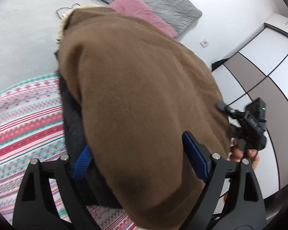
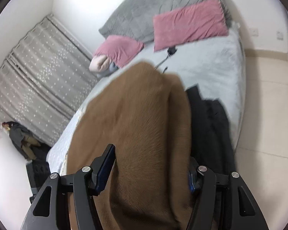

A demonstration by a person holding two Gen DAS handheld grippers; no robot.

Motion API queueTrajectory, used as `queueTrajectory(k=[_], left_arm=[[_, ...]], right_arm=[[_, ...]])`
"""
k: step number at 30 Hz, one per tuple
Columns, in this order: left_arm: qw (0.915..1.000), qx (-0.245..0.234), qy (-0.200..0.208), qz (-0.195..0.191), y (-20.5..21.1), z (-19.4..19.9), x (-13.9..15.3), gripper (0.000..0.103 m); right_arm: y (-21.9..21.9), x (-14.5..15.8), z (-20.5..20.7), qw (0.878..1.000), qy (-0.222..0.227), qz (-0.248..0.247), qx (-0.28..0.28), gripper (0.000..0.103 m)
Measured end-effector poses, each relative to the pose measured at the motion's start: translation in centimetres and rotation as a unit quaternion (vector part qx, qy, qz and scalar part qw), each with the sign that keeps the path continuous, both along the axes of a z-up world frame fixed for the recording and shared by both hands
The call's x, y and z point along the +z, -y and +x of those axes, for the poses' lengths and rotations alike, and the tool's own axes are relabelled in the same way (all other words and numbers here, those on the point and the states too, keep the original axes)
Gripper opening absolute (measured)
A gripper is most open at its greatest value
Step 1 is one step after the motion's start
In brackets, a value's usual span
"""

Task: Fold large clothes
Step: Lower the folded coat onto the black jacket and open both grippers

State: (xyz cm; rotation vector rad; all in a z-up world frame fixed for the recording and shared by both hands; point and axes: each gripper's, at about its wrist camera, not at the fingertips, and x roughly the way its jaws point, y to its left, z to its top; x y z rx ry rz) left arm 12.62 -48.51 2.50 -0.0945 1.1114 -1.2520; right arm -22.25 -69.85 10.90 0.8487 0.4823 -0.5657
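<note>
Bright, even indoor light; fisheye edges bend, right wrist view motion-blurred.
</note>
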Motion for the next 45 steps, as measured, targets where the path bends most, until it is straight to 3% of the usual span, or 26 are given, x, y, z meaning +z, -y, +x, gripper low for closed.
queueTrajectory(k=[5,8,12,15,19,23,28,30,34,37,45], left_arm=[[0.9895,0.075,0.123,-0.016,-3.6,-2.1,4.5,0.089],[0.9879,0.052,0.141,-0.038,-3.5,-4.0,5.6,0.089],[0.9860,-0.008,0.166,0.011,-0.6,-7.1,3.9,0.090],[0.9715,-0.009,0.233,0.045,1.3,-8.7,1.9,0.099],[0.9772,0.008,0.204,0.058,0.5,-8.2,2.3,0.100],[0.9694,0.050,0.225,0.085,-1.8,-9.0,3.4,0.100],[0.9643,0.073,0.235,0.097,-6.0,-11.0,4.0,0.102],[0.9616,0.082,0.238,0.109,-7.5,-11.7,4.2,0.102],[0.9605,0.093,0.220,0.143,-9.7,-12.0,3.8,0.102],[0.9585,0.107,0.215,0.154,-11.2,-11.9,3.2,0.102],[0.9418,0.134,0.238,0.196,-12.9,-11.8,1.3,0.102]], right_arm=[[-2.3,3.8,-2.2,0.997,-0.008,-0.071,-0.021,0.063],[-4.2,4.6,-1.9,0.994,-0.036,-0.102,-0.027,0.063],[-4.8,2.7,-0.1,0.985,-0.112,-0.118,-0.050,0.063],[-4.1,0.1,1.0,0.980,-0.158,-0.103,-0.061,0.063],[-4.8,-0.5,0.8,0.976,-0.171,-0.110,-0.082,0.064],[-7.7,2.0,0.3,0.973,-0.164,-0.131,-0.092,0.065],[-13.7,3.8,0.5,0.970,-0.162,-0.152,-0.101,0.089],[-16.4,3.5,1.1,0.966,-0.186,-0.150,-0.101,0.096],[-21.3,2.5,2.5,0.954,-0.227,-0.171,-0.100,0.097],[-23.4,1.5,3.0,0.957,-0.218,-0.168,-0.090,0.097],[-25.6,-0.5,4.9,0.951,-0.255,-0.164,-0.053,0.097]])
